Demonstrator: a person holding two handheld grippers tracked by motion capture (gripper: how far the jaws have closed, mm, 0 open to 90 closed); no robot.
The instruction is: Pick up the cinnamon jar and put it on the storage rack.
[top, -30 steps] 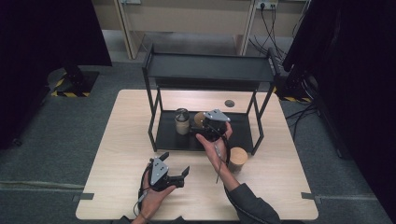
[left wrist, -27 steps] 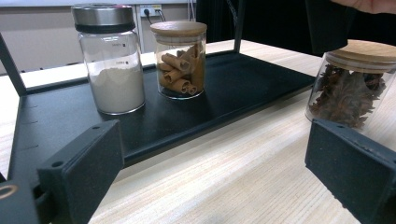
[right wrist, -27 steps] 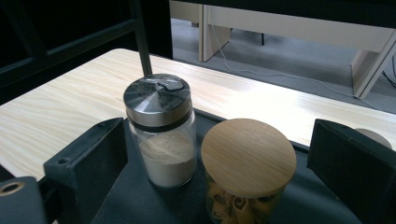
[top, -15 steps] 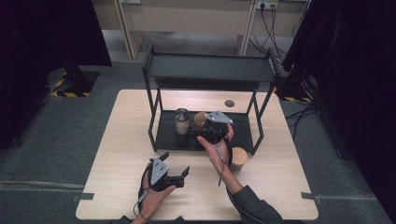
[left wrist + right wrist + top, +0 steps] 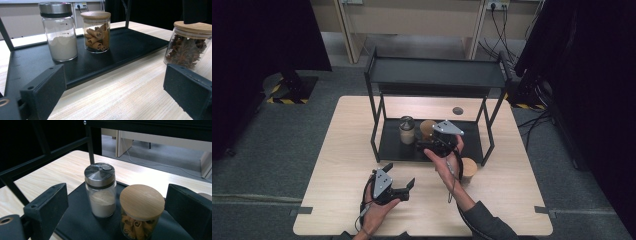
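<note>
My left gripper [image 5: 398, 186] rests wide open on the table. Farther in, my right gripper [image 5: 428, 146] gapes wide, empty, just before the cinnamon jar [image 5: 141, 211], which stands upright on the rack's lower shelf [image 5: 387, 145] beside the powder jar [image 5: 100, 189].
</note>
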